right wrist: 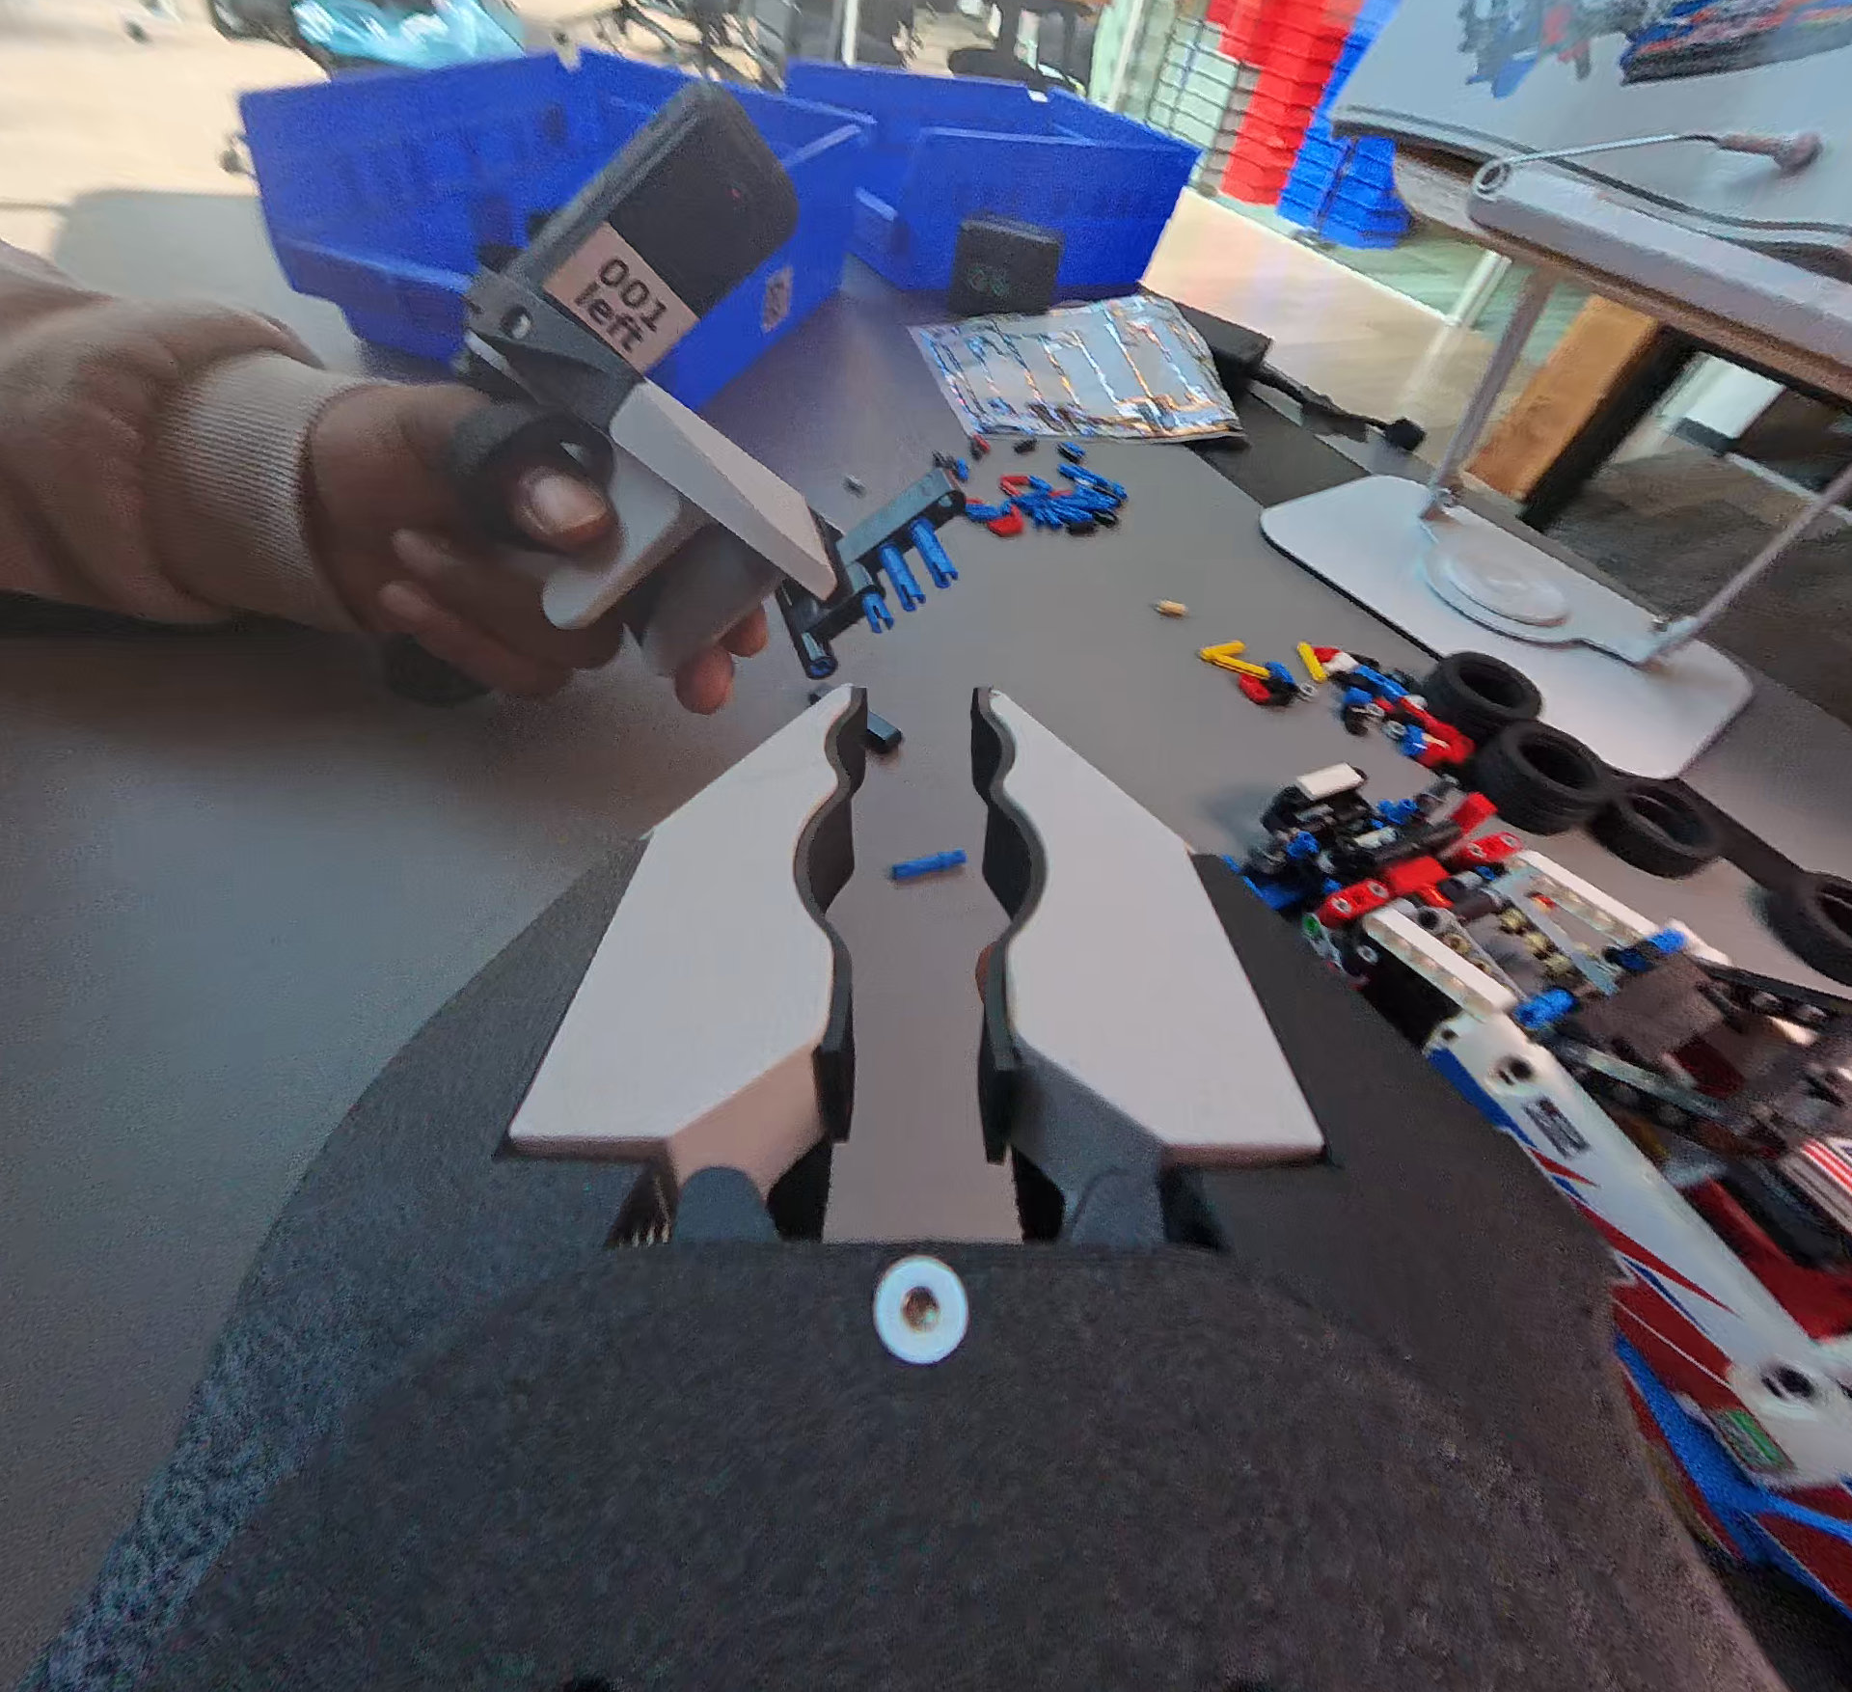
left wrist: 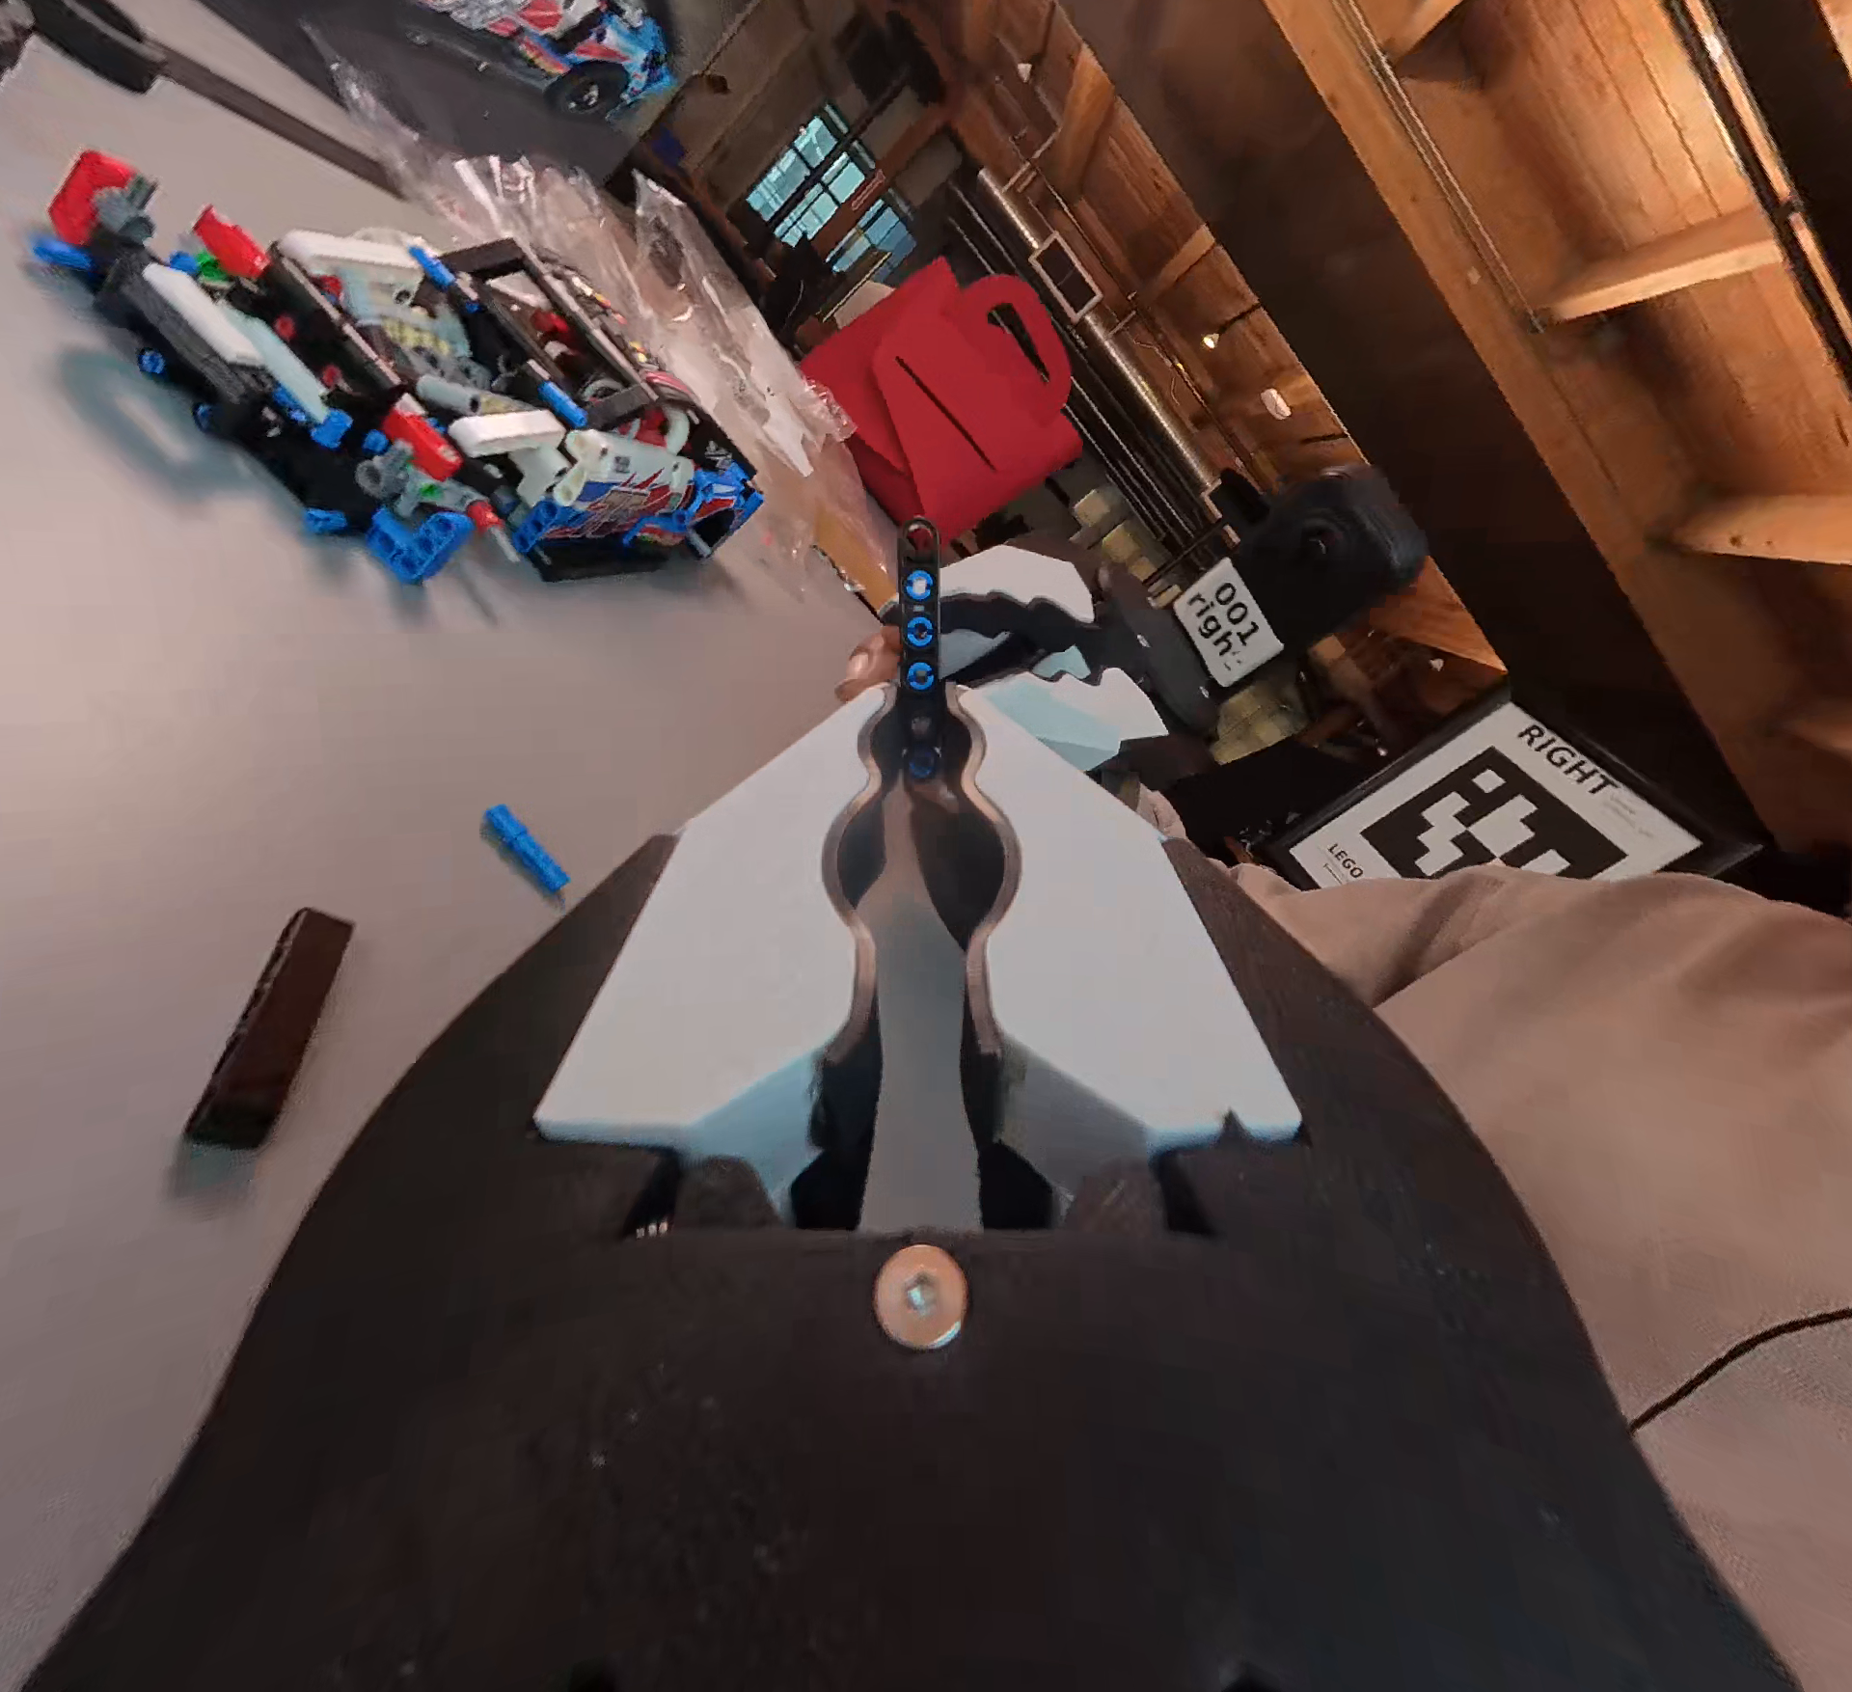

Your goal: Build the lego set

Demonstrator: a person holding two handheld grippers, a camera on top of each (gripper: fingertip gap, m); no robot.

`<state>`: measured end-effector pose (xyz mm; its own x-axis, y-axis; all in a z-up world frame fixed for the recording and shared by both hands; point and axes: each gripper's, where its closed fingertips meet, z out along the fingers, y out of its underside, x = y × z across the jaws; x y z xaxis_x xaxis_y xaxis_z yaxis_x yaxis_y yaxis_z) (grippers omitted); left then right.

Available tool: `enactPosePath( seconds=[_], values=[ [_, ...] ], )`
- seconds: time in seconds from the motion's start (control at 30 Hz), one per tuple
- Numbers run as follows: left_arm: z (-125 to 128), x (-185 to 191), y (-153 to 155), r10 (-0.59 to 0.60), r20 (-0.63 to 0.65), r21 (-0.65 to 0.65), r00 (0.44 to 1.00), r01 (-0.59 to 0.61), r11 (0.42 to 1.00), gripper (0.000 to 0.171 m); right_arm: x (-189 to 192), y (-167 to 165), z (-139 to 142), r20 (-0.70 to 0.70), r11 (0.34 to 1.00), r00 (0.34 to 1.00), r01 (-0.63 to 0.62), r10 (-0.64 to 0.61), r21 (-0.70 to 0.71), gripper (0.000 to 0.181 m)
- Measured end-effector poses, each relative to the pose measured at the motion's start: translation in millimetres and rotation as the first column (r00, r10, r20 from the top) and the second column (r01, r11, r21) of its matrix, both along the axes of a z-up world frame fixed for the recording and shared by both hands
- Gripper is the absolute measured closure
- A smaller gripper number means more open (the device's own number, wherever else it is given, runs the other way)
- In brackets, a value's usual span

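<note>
The left claw (left wrist: 917, 722) is pressed together on a thin black lego beam (left wrist: 918, 602), which sticks out past its fingertips with blue pins (left wrist: 919, 630) set in its holes. In the right wrist view the same beam (right wrist: 882, 531) juts from the left claw (right wrist: 817, 587) held in a person's hand (right wrist: 471, 541), its blue pins (right wrist: 907, 572) pointing down toward the tabletop (right wrist: 1052, 632).

The right claw (right wrist: 917, 712) is spread, with nothing between its fingers (right wrist: 1102, 922); it hangs over the tabletop just short of the beam. A single loose blue pin (right wrist: 929, 864) lies on the tabletop in the gap between the fingers, and a small black piece (right wrist: 882, 732) lies by the left fingertip.

Beside the right claw, on its right, stands the partly built lego car (right wrist: 1563, 1043), white, red, blue and black. Beyond the car lie four black tyres (right wrist: 1543, 772) and a scatter of yellow, red and blue pieces (right wrist: 1303, 682). Past the beam lies another heap of small blue and red parts (right wrist: 1052, 501), then an open instruction booklet (right wrist: 1082, 371) and two blue bins (right wrist: 421, 191).

In the left wrist view the car (left wrist: 401, 401) stands well beyond the claw, with clear plastic bags (left wrist: 702, 341) behind it; a loose blue pin (left wrist: 526, 847) and a dark flat bar (left wrist: 271, 1028) lie nearer on the tabletop (left wrist: 251, 742).
</note>
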<state>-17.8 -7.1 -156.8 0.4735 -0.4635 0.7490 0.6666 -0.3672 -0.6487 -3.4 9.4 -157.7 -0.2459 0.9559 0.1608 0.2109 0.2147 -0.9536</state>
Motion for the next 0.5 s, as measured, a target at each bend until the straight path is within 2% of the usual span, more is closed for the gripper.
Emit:
enactPosePath(
  seconds=[0.13, 0.23, 0.33, 0.4, 0.5],
  values=[
    [-13.4, 0.2, 4.3, 0.000, -0.015, -0.071, 1.000, -0.001, 0.998, 0.166, -1.6, 16.7, -17.4, 0.083, 0.982, 0.988, 0.117, -0.130, 0.146, 0.155],
    [-20.9, 7.3, 4.5, -0.031, -0.049, -0.102, 0.998, 0.026, 0.994, 0.166, -0.3, 18.3, -21.1, 0.103, 0.978, 0.984, 0.126, -0.145, 0.169, 0.154],
    [-25.6, 19.1, 0.0, -0.124, -0.047, -0.136, 0.991, 0.116, 0.984, 0.166, 2.1, 17.3, -19.2, 0.098, 0.975, 0.986, 0.118, -0.138, 0.188, 0.153],
    [-28.6, 27.4, -6.5, -0.212, -0.049, -0.164, 0.976, 0.201, 0.966, 0.166, 4.2, 11.0, -17.7, 0.094, 0.978, 0.991, 0.071, -0.091, 0.198, 0.151],
    [-34.9, 37.9, -21.1, -0.353, -0.077, -0.214, 0.933, 0.330, 0.919, 0.166, 12.6, -5.1, -20.9, 0.098, 0.958, 0.993, -0.088, 0.063, 0.272, 0.150]
  ],
)
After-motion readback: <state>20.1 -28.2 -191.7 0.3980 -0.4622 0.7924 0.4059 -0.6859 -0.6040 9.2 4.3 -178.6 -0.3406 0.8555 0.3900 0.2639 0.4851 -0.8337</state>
